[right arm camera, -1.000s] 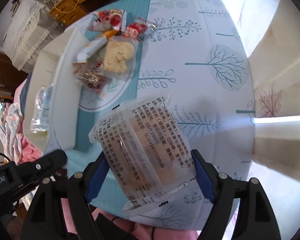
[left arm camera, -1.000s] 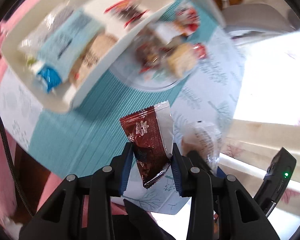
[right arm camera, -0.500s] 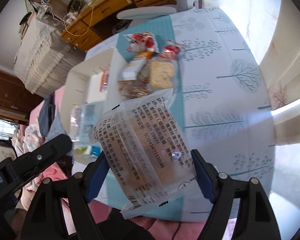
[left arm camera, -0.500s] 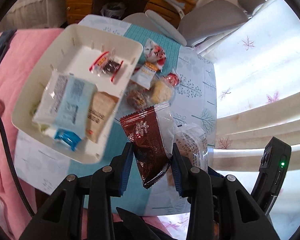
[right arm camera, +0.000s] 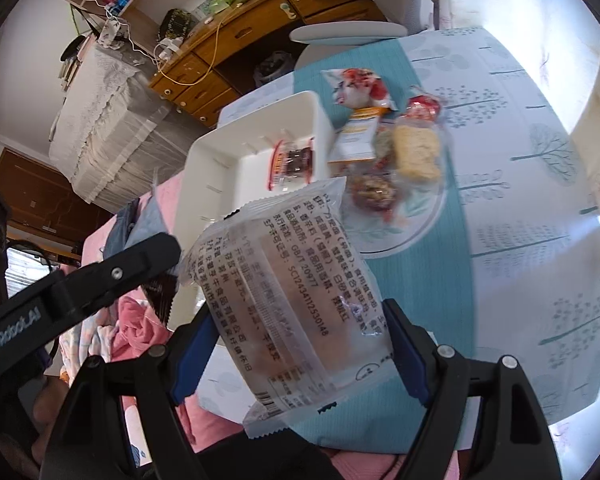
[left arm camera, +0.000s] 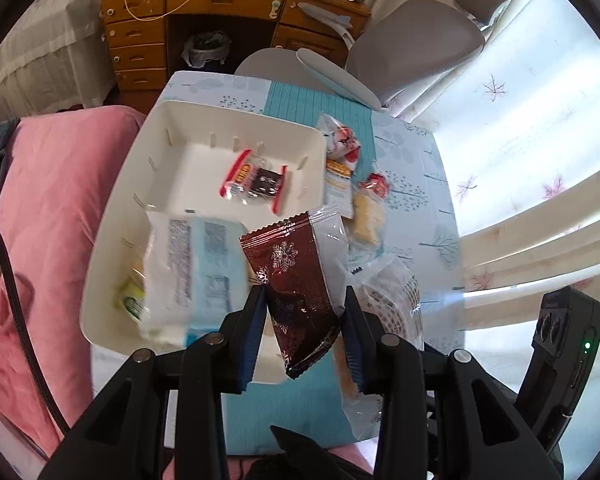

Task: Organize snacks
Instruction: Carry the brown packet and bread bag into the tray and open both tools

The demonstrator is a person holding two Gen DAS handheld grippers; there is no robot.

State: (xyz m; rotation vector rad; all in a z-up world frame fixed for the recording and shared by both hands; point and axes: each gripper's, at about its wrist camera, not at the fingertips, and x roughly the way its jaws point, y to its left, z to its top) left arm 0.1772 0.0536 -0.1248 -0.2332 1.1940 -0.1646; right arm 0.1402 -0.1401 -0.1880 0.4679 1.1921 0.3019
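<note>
So we've got a snack in each claw right now. Our left gripper [left arm camera: 304, 320] is pinched narrow on a brown foil packet [left arm camera: 296, 280] with little snowflakes on it, blue pads pressing both sides, and the packet sticks up tilted above the near end of the white bin [left arm camera: 112, 240]. Our right gripper [right arm camera: 296, 356] is spread wide around a clear cake pack [right arm camera: 288, 296] covered in black print, pads touching both edges, held up off the table [right arm camera: 540, 240].

The bin sits on the tablecloth's left edge, next to a pink blanket [left arm camera: 60, 200]. Inside it: a big white-and-blue pack [left arm camera: 192, 268] at the near end (blurry, we can't read it) and a small red-edged clear packet [left arm camera: 256, 184] toward the far end.

Just right of the bin there's a plate [right arm camera: 412, 224] with the loose pile still on it: an orange-and-white sachet [right arm camera: 360, 132], a pale yellow cake [right arm camera: 416, 152], a dark nutty one [right arm camera: 372, 192] and a red-wrapped candy [right arm camera: 422, 106]. A red-and-white packet [right arm camera: 360, 88] lies beyond the plate on the teal strip.

Behind the table: grey chair [left arm camera: 416, 40], wooden desk [left arm camera: 204, 8].
</note>
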